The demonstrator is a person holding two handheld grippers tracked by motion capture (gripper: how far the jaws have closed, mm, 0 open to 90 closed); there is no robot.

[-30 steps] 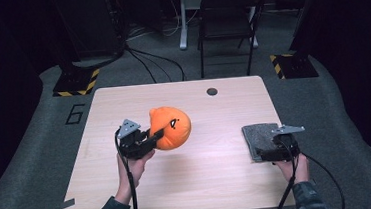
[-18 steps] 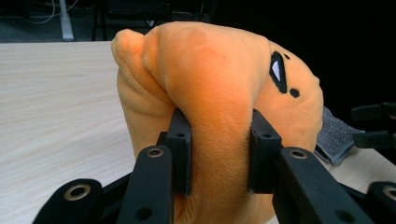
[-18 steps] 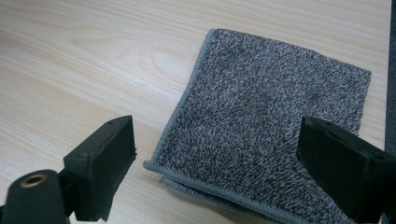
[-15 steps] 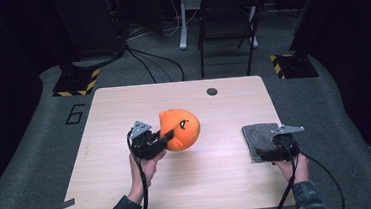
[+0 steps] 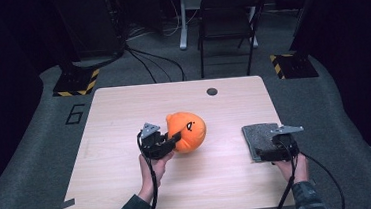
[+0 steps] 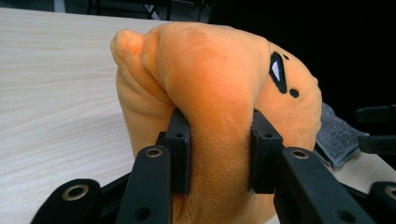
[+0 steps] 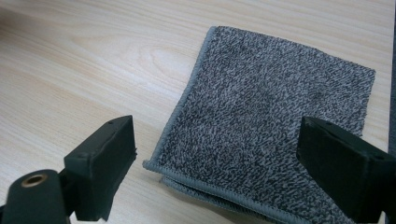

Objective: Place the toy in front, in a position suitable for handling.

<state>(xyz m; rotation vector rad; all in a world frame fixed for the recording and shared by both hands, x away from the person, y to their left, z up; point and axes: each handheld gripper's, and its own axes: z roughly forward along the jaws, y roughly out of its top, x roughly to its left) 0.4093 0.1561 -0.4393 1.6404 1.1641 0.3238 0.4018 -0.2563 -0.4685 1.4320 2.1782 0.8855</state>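
While left tongs (image 6: 219,154) pinch plush (image 6: 210,93), right tongs (image 7: 233,172) gape.

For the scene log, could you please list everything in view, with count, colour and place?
plush toy: one, orange with black eye markings, mid-table, pinched in the left claw
folded towel: one, grey, right side of the table
table: one, light wood
round grommet: one, dark, far edge of the tabletop
folding chair: one, dark, beyond the table
striped floor plates: two, black and yellow, either side behind the table
left claw: black, shut on the plush toy
right claw: black, open, jaws either side of the towel's near edge
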